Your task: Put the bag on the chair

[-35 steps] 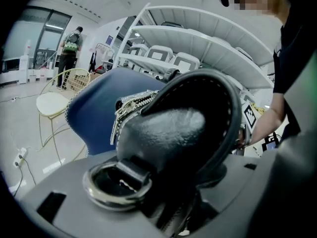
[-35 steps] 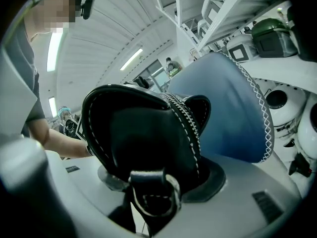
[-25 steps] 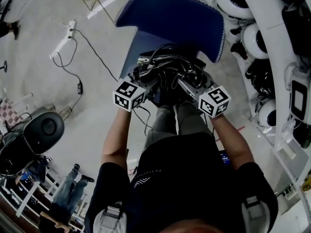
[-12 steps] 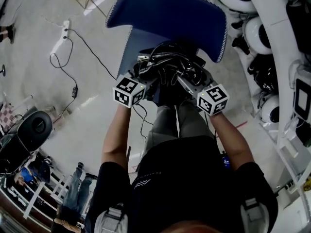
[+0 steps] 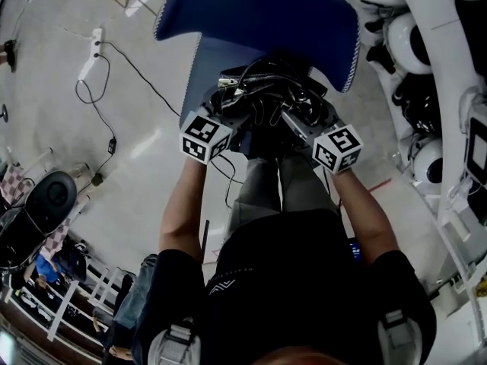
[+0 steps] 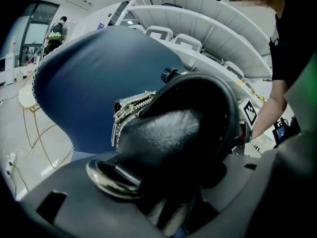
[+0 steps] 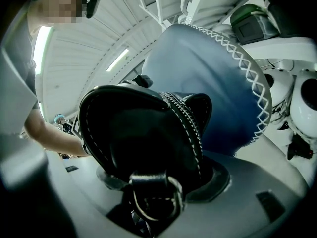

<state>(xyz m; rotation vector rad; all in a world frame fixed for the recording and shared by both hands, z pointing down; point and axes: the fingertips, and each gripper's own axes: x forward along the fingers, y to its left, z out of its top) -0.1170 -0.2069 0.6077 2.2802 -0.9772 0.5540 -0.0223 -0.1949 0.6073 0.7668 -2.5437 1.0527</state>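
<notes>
A black leather bag (image 5: 266, 90) with a zip and metal rings is held over the seat of a blue chair (image 5: 259, 14). My left gripper (image 5: 240, 119) is shut on the bag's left end (image 6: 173, 133), where a metal ring (image 6: 111, 175) lies against the jaw. My right gripper (image 5: 295, 122) holds the bag's right end (image 7: 138, 133); its jaws are opening, and the bag end with its strap loop (image 7: 153, 190) is still between them. The chair back (image 6: 89, 83) rises just behind the bag, its white-stitched edge (image 7: 247, 68) showing in the right gripper view.
A white power strip (image 5: 87, 48) and black cables lie on the floor left of the chair. White shelving (image 5: 434, 90) with round white units stands close on the right. A black round seat (image 5: 46, 196) is at the left. The person's legs (image 5: 266, 188) are under the grippers.
Both grippers and the bag have moved a little forward, farther over the chair seat. The grip looks the same.
</notes>
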